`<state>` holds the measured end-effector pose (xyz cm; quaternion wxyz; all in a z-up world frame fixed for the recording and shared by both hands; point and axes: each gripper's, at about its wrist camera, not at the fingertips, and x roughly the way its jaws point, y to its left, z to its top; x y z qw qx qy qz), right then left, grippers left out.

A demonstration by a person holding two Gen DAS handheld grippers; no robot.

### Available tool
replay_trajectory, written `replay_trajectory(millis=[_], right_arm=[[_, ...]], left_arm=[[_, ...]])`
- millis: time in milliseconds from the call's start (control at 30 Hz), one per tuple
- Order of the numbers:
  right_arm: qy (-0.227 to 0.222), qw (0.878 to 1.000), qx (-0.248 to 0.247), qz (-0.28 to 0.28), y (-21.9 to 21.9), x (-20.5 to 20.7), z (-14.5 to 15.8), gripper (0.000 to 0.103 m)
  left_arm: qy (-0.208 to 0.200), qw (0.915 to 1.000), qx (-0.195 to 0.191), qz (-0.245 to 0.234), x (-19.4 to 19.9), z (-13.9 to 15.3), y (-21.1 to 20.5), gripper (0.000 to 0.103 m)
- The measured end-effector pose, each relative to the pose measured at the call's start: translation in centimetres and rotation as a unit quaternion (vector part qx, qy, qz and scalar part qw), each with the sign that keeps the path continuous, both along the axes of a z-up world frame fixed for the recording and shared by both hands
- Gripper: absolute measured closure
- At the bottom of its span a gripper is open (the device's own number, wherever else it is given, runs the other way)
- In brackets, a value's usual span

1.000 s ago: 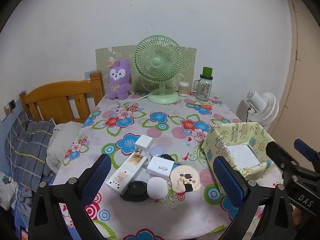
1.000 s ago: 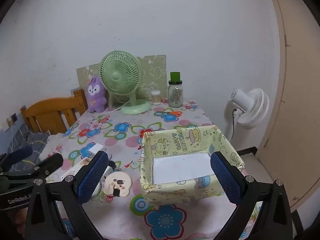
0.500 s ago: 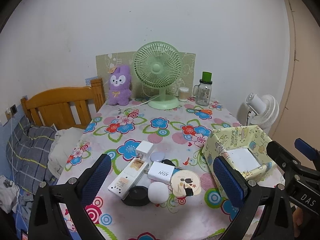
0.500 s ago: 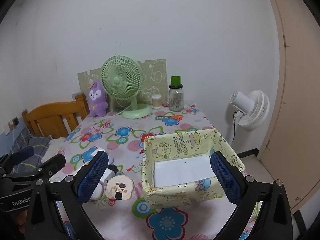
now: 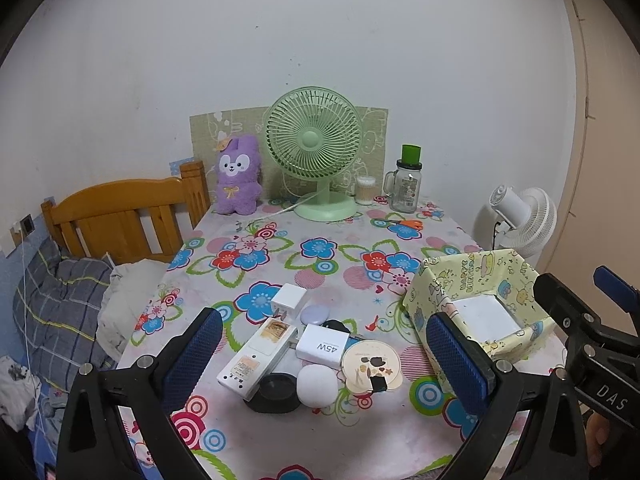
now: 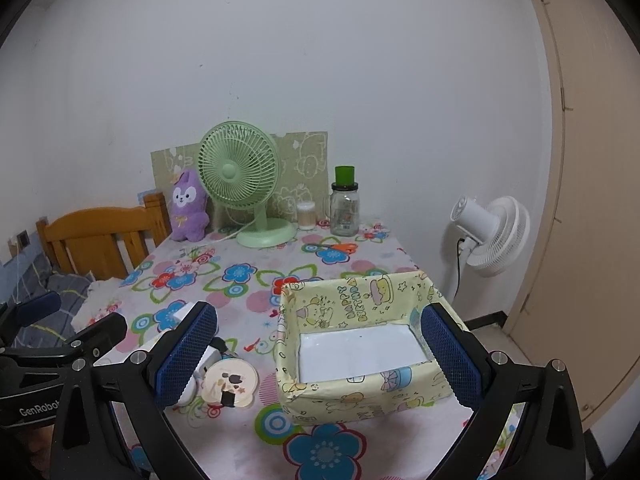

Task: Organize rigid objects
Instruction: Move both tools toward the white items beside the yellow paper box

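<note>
Two grippers, both raised above the near edge of a table [image 5: 320, 444] with a flowered cloth, both holding nothing. Left gripper [image 5: 324, 344]: blue-padded fingers spread wide, framing a cluster of small hard items lying on the cloth. Right gripper [image 6: 318, 344]: fingers likewise wide apart, framing a yellow cartoon-print box [image 6: 360, 394] with a white floor and nothing inside. Cluster, seen from the left wrist: long white power strip [image 5: 258, 356] lying at an angle; white charger marked 45W [image 5: 323, 346] just beside it; white cube plug [image 5: 289, 298] farther back; lilac oval case [image 5: 315, 314] next to the cube; black round dish [image 5: 276, 394] nearest the camera, touching a white rounded object [image 5: 317, 385]; cream round disc [image 5: 371, 365] with a dark tab, lying between the cluster and the box. Box stands to the right of the cluster, apart from it. Far end of table: green desk fan [image 5: 314, 148], purple plush toy [image 5: 239, 176], glass jar with green lid [image 5: 406, 184], orange-handled scissors [image 5: 406, 223]. White floor fan [image 6: 490, 236] beyond the table edge.
</note>
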<state>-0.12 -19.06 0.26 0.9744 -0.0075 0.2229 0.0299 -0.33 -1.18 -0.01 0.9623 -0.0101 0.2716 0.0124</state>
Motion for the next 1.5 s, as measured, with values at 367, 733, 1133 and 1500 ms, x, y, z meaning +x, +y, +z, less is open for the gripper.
replay_trajectory(millis=[367, 733, 1133, 1500], right_arm=[[0.01, 1.0, 0.01, -0.002, -0.2, 0.2, -0.2, 0.0], [0.004, 1.0, -0.002, -0.011, -0.3, 0.0, -0.4, 0.0], [0.011, 1.0, -0.004, -0.012, -0.4, 0.4, -0.7, 0.0], [0.013, 1.0, -0.001, -0.02, -0.3, 0.6, -0.7, 0.0]], left_arm=[[-0.001, 1.0, 0.0, 0.0, 0.1, 0.0, -0.1, 0.0], [-0.001, 1.0, -0.004, -0.008, 0.2, -0.3, -0.5, 0.0], [0.007, 0.9998, -0.011, -0.012, 0.5, -0.8, -0.5, 0.0], [0.011, 0.9998, -0.01, -0.014, 0.6, -1.2, -0.2, 0.0]])
